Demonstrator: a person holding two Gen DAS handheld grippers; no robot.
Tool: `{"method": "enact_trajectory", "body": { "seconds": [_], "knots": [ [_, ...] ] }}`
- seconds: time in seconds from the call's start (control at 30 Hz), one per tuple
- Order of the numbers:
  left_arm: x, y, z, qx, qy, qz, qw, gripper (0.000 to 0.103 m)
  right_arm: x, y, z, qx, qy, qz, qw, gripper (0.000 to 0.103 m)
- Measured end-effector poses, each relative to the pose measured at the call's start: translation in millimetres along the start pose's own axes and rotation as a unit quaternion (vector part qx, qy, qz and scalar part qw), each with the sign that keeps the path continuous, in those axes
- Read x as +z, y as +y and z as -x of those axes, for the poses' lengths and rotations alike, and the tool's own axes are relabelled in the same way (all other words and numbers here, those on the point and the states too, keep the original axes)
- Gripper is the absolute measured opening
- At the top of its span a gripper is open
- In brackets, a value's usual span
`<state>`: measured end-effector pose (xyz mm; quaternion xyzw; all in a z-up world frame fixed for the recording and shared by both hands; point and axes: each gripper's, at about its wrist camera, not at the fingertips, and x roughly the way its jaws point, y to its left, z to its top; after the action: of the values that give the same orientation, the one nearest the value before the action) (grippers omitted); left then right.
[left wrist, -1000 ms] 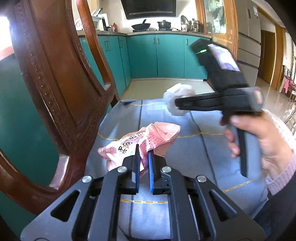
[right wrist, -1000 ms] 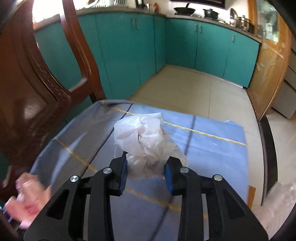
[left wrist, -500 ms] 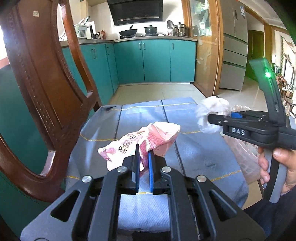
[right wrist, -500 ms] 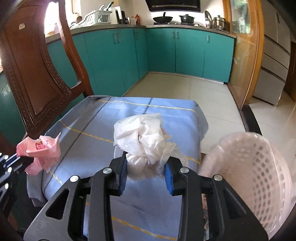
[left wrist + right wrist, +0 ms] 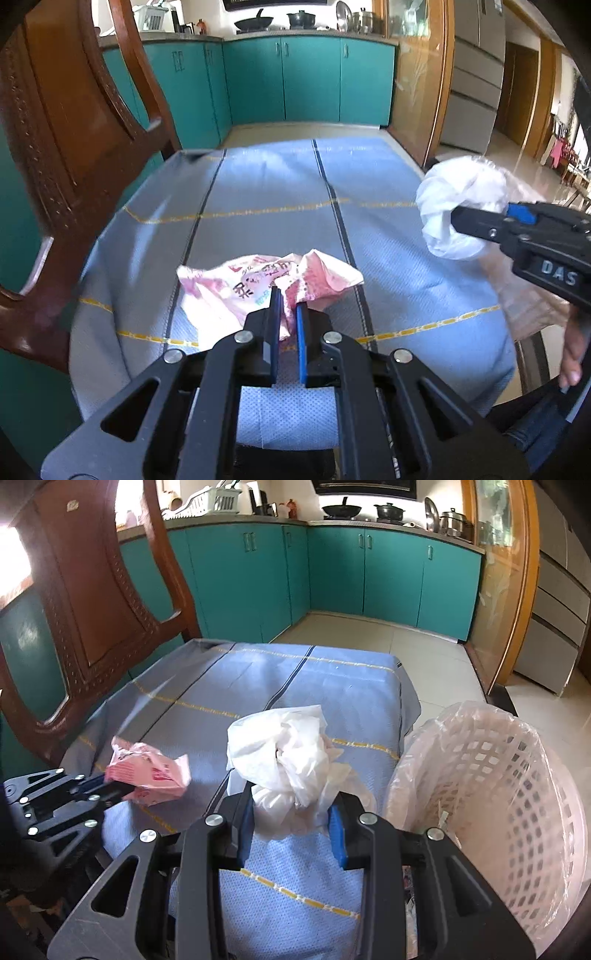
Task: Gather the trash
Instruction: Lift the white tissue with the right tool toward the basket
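My left gripper [image 5: 286, 304] pinches a crumpled pink printed wrapper [image 5: 258, 282]; my right gripper [image 5: 291, 821] clamps a white crumpled plastic bag [image 5: 284, 753] beside a lined white lattice plastic basket [image 5: 517, 775].

The blue tablecloth [image 5: 332, 679] lies bare ahead; wooden chair [image 5: 92, 602] blocks left, lined basket [image 5: 491, 775] stands right.

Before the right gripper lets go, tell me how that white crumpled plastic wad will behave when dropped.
The white plastic wad looks thin and crumpled, so it is probably very light and may drift rather than drop straight. It bulges loosely above the right gripper, so it likely springs open once released. Loose film could catch on the basket rim.
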<state>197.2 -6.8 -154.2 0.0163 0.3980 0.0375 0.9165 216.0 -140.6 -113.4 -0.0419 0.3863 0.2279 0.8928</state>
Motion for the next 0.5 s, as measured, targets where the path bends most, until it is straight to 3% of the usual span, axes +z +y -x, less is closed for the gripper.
{"method": "enact_trajectory", "body": {
  "seconds": [0.23,0.3,0.37,0.5],
  "knots": [
    [-3.8,-4.6,-8.4,-0.003,0.004,-0.008,1.0,0.015,-2.0,5.9,-2.9,0.003,0.004,0.006,1.0,0.034],
    [-3.7,-0.9,-7.8,0.0,-0.001,-0.003,1.0,0.025,-2.4,4.9,-3.1,0.001,0.005,0.003,1.0,0.034],
    [-3.8,1.0,-7.2,0.009,-0.004,0.001,1.0,0.046,-2.3,3.8,-4.2,0.002,0.007,-0.001,1.0,0.034],
    [-3.5,5.6,-15.6,0.011,0.009,0.006,0.9999,0.058,-1.9,2.1,-5.1,0.005,0.01,-0.004,1.0,0.034]
  ]
}}
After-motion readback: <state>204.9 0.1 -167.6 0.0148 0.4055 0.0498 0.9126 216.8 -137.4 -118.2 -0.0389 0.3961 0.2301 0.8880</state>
